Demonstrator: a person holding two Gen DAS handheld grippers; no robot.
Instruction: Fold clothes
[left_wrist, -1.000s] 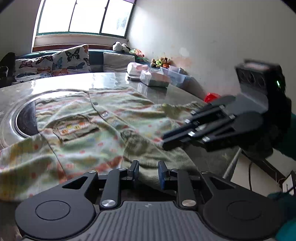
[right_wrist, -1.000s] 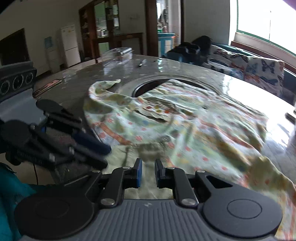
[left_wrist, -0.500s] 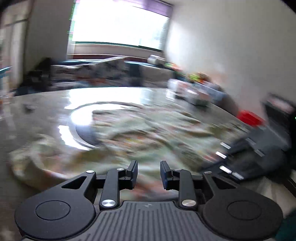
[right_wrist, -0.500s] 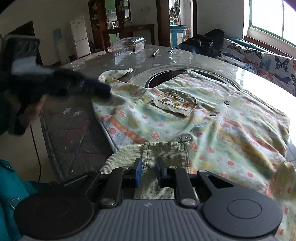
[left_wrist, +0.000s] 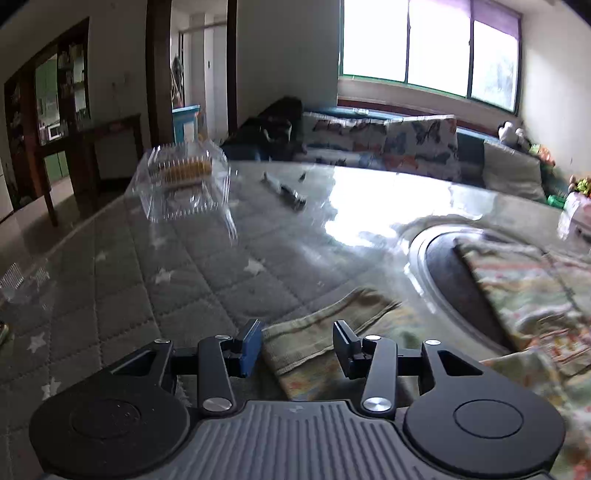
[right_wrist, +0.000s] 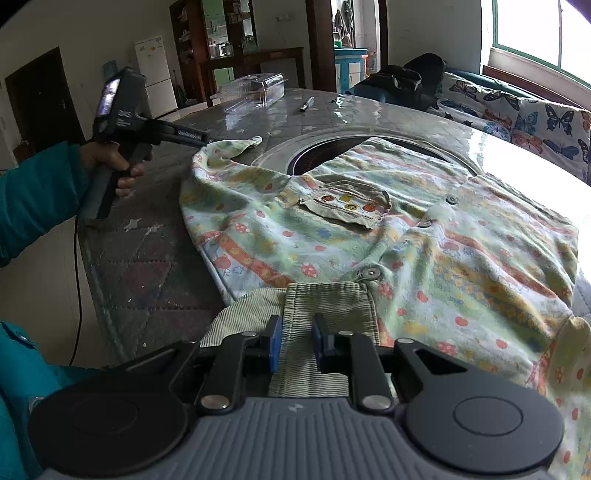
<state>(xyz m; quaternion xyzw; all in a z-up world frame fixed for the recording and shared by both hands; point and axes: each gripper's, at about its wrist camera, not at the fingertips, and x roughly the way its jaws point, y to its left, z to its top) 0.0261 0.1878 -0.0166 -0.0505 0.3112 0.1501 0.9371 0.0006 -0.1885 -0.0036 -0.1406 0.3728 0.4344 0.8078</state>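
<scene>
A pale green child's shirt (right_wrist: 406, 240) with red and yellow prints lies spread front-up on the table, its chest pocket (right_wrist: 347, 203) showing. My right gripper (right_wrist: 297, 343) hovers over the ribbed green collar (right_wrist: 328, 299). Its jaws stand a narrow gap apart, and the collar lies flat beneath them. A hand in a teal sleeve (right_wrist: 37, 199) holds my left gripper (right_wrist: 205, 139) at the far sleeve cuff (right_wrist: 240, 144). In the left wrist view the left gripper (left_wrist: 297, 347) has its jaws opening. The cuff (left_wrist: 321, 325) lies between them, and the pads do not touch it.
A clear plastic box (left_wrist: 184, 184) and a pen (left_wrist: 284, 190) lie further back on the quilted table cover (left_wrist: 147, 295). A round dark inset (left_wrist: 454, 280) sits partly under the shirt. A sofa with butterfly cushions (left_wrist: 406, 136) stands behind. The table edge (right_wrist: 88, 240) runs along the left.
My left gripper swung away from the collar over to the sleeve cuff, and its jaws widened. The shirt went from bunched to lying flat. My right gripper stayed at the collar.
</scene>
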